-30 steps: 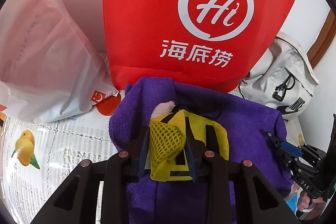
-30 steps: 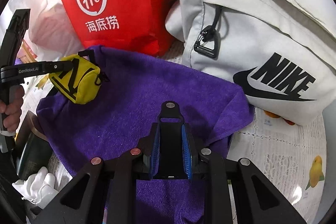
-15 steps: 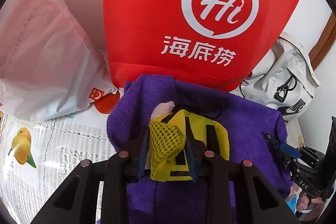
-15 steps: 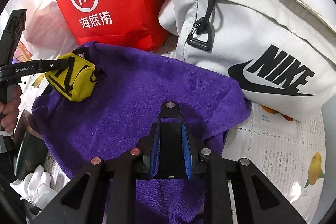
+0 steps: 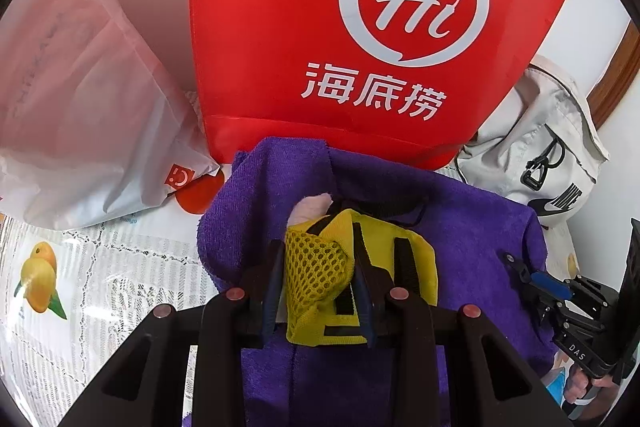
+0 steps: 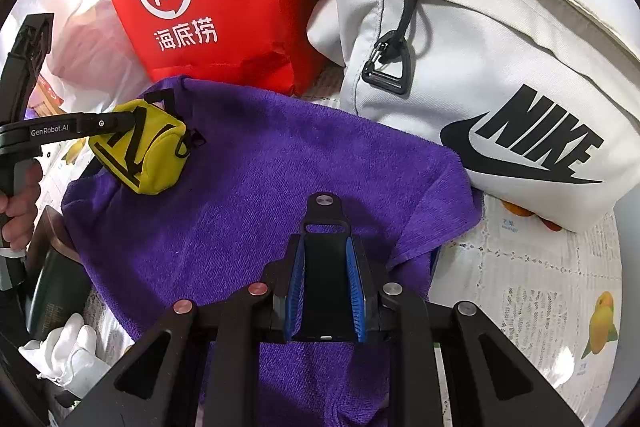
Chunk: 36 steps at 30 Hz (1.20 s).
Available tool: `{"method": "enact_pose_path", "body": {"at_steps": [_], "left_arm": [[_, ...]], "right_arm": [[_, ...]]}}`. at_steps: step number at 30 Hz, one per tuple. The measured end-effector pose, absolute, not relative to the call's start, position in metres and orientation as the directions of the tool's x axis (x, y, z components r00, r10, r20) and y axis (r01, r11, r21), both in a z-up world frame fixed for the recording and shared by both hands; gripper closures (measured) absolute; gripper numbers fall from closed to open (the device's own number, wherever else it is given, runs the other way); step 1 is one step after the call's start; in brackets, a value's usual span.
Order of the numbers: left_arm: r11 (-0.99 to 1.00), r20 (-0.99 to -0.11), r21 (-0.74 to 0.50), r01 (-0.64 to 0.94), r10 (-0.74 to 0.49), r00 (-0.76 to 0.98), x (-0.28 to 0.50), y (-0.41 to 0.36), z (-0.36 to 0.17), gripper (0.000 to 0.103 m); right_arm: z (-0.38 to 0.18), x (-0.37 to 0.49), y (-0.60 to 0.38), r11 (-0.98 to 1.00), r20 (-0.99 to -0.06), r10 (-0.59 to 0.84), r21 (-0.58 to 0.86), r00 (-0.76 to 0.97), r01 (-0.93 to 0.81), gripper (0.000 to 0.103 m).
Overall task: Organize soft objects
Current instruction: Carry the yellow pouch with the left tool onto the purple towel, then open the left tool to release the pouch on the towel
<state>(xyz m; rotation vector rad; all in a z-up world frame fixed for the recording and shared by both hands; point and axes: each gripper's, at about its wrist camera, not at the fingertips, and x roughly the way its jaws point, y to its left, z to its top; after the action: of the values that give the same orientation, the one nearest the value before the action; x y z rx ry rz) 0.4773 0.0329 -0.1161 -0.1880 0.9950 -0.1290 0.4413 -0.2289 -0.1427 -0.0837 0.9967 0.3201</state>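
1. A tablecloth printed with fruit and lace patterns is seen under everything; bare parts of it show at the right of the right wrist view.
2. A white Nike backpack is leaned at the far right; its lower edge is touched by the purple towel's corner.
3. A red bag with a white "Hi" logo is stood upright behind the towel; a white plastic bag is slumped just beside it on the left.
4. A purple towel is spread in the middle of the table, between the red bag and both grippers.
5. The left gripper is closed on a yellow pouch; its mesh side is pinched between the blue-padded fingers; the pouch is held over the towel's left end, though contact with the towel cannot be judged.
6. The right gripper is held over the towel's near edge; its jaws are drawn almost together; nothing is gripped between them.
7. A white glove is seen at the lower left of the right wrist view.
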Motion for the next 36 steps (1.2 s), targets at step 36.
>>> {"method": "enact_pose_path", "body": {"at_steps": [36], "left_arm": [[0.972, -0.848, -0.224, 0.076, -0.233, 0.476, 0.474, 0.018, -0.126, 0.039]], "right_arm": [[-0.134, 0.440, -0.229, 0.944, -0.834, 0.233, 0.069, 0.501, -0.323, 0.070]]}}
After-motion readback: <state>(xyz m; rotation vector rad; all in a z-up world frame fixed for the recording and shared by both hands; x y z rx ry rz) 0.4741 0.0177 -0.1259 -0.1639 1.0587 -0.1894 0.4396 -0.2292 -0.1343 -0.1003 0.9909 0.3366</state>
